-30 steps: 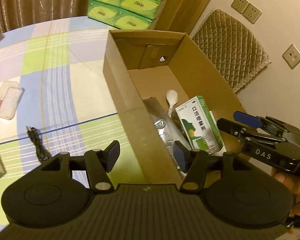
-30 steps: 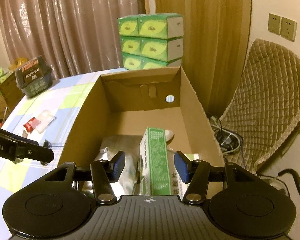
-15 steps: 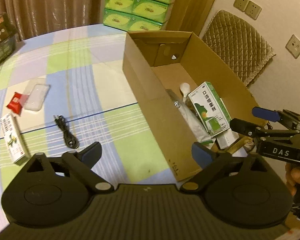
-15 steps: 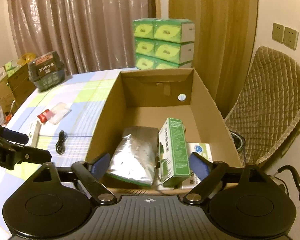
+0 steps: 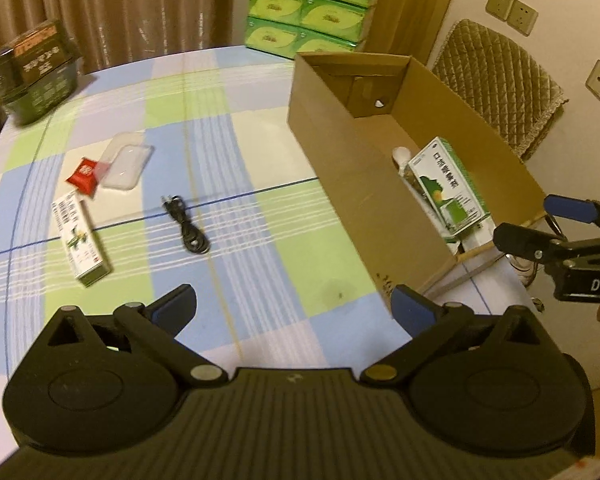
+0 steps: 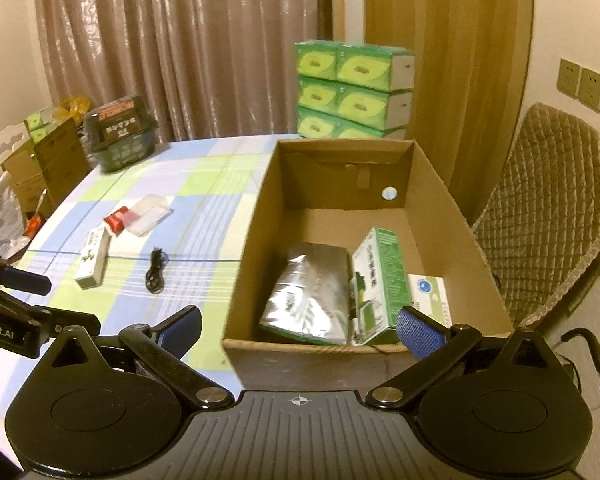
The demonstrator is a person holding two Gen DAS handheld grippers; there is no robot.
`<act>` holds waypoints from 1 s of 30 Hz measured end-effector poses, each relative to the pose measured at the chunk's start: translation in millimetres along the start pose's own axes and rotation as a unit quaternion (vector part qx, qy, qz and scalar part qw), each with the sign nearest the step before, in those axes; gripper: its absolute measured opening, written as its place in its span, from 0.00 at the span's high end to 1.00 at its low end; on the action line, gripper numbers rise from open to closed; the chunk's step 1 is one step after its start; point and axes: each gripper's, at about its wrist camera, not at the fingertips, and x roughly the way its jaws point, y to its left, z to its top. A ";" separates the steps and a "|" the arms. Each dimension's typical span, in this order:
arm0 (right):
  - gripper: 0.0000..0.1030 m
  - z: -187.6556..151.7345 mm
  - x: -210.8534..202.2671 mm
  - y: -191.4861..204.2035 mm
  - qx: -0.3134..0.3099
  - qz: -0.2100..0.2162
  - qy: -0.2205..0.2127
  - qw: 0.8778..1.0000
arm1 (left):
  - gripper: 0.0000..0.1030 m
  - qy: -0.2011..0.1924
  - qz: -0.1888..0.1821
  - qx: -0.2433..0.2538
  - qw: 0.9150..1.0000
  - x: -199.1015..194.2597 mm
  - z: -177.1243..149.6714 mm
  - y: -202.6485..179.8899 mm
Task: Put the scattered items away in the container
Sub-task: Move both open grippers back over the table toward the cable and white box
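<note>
The brown cardboard box (image 6: 440, 184) sits at the bench's (image 5: 220, 128) right edge, holding a shiny silver bag (image 6: 312, 292) and a green-and-white box (image 6: 380, 276). The left gripper (image 5: 292, 306) and right gripper (image 6: 300, 326), marked "DAS", are opening wide, pinching nothing.

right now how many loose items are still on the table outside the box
4, left of the cardboard box: clear plastic case, red sachet touching it, green-and-white carton, coiled black cable. More may be hidden.
</note>
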 end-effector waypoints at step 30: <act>0.02 -0.5 16.3 116.2 -0.086 0.088 -0.013 0.992 | 0.01 0.009 0.100 -0.087 0.991 -36.6 -74.9 124.6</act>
